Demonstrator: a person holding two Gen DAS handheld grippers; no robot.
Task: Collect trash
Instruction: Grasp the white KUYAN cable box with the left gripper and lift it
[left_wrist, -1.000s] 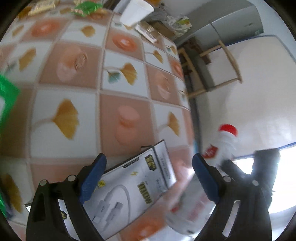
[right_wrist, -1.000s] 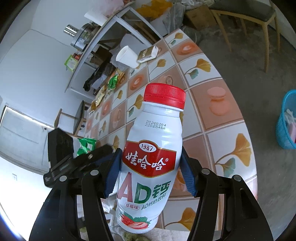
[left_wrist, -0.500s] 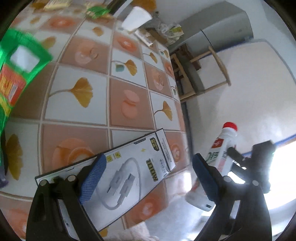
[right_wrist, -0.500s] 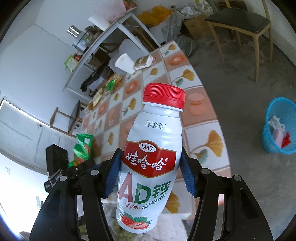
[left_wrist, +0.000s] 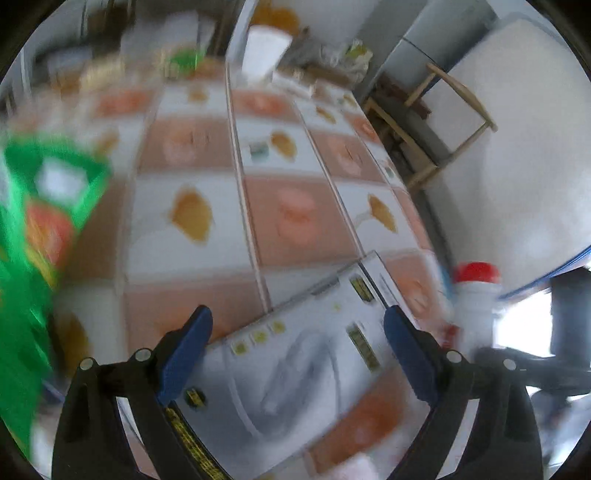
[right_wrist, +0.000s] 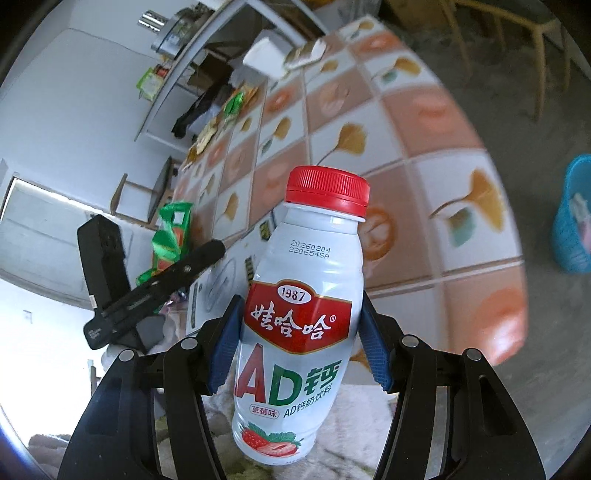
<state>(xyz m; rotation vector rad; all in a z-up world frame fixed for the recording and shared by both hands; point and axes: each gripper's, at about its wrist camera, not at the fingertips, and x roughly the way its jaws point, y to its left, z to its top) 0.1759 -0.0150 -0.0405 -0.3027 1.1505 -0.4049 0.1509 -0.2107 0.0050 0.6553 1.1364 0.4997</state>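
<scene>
Plainly, the right tool (right_wrist: 299, 343) is clenched around the bottle (right_wrist: 299, 325) mid-body, off the surface (right_wrist: 424, 155); smooth plastic, likely light and slippery. Left tool (left_wrist: 295, 350) hangs released above the stiff flat box (left_wrist: 306, 365).

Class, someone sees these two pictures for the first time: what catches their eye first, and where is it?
The white bottle with a red cap fills the middle of the right wrist view, clamped between the right gripper pads. In the left wrist view, a white box lies on the tiled table between the open left gripper fingers. A blue basket sits on the floor at far right.
</scene>
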